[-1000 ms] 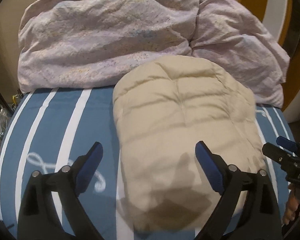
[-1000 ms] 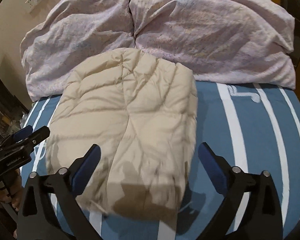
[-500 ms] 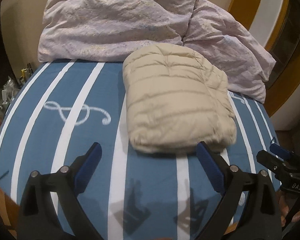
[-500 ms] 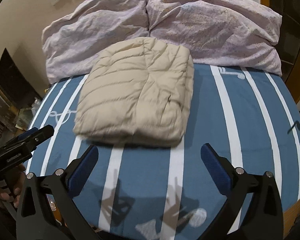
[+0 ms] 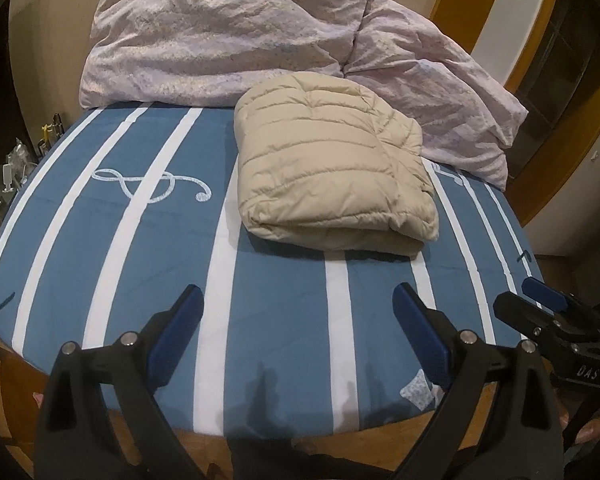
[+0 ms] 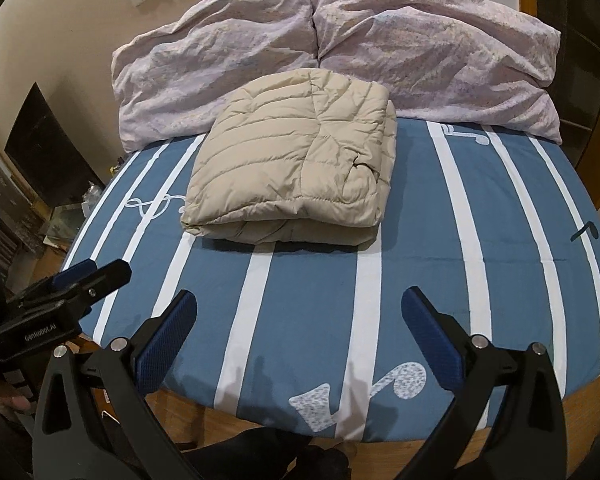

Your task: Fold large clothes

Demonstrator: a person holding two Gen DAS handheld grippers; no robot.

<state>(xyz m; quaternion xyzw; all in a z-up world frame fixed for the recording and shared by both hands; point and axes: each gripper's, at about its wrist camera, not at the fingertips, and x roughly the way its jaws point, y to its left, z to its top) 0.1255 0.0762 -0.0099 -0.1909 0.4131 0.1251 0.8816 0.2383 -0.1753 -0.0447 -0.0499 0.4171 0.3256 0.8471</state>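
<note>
The folded beige jacket (image 5: pixel 332 176) lies well ahead of both spread, empty tongs (left (image 5: pixel 298 332), right (image 6: pixel 300 332)), roughly midway between them on the bed (image 5: pixel 280 300).

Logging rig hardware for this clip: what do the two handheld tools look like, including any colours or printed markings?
Both match: the left tool and right tool have matte black angular fingers with silver rivets and textured blue pads. Seen from the side, the left body carries small white lettering; the right shows "DAS". No cables or sleeves are visible.
</note>
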